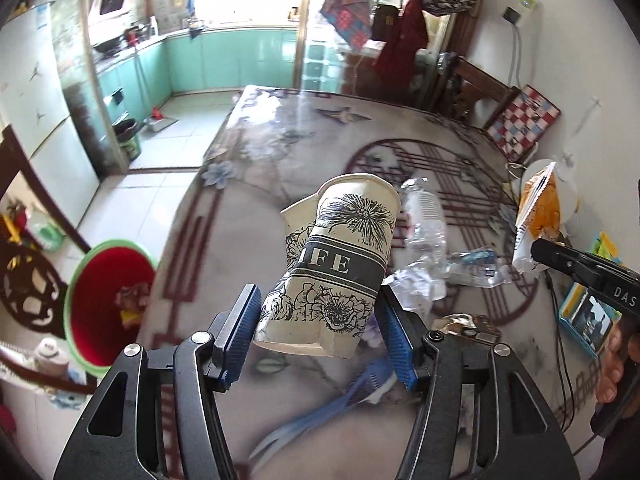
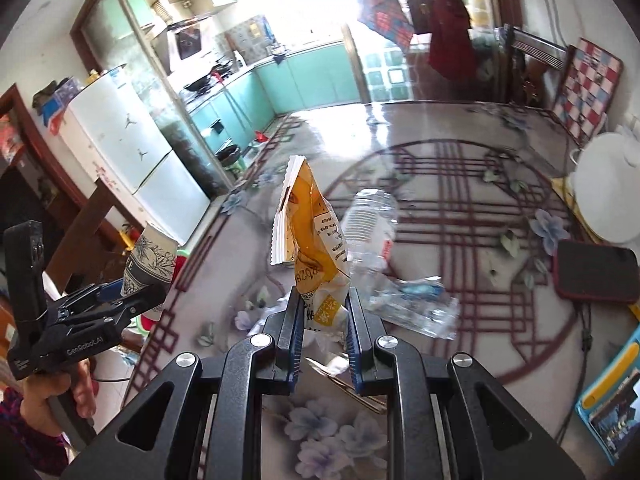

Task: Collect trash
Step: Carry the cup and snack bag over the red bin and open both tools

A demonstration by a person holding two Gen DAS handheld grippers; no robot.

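Observation:
My left gripper [image 1: 318, 326] is shut on a crushed paper cup [image 1: 336, 264] with black flower print, held above the table; it also shows in the right wrist view [image 2: 150, 258]. My right gripper [image 2: 322, 320] is shut on a yellow-and-white snack wrapper [image 2: 310, 236], held upright above the table; the wrapper also shows in the left wrist view [image 1: 538, 216]. A crushed clear plastic bottle [image 2: 372, 224] and a flattened clear bottle with a blue label [image 2: 416, 300] lie on the table. A red bin with a green rim [image 1: 106, 304] stands at the table's left edge.
The table [image 2: 460, 200] has a patterned glossy cover. On its right side lie a dark phone [image 2: 596, 274], a white pot [image 2: 608, 188] and a blue picture book [image 2: 612, 400]. A blue fly swatter [image 1: 320, 412] and crumpled foil [image 1: 464, 324] lie near me. Chairs stand around.

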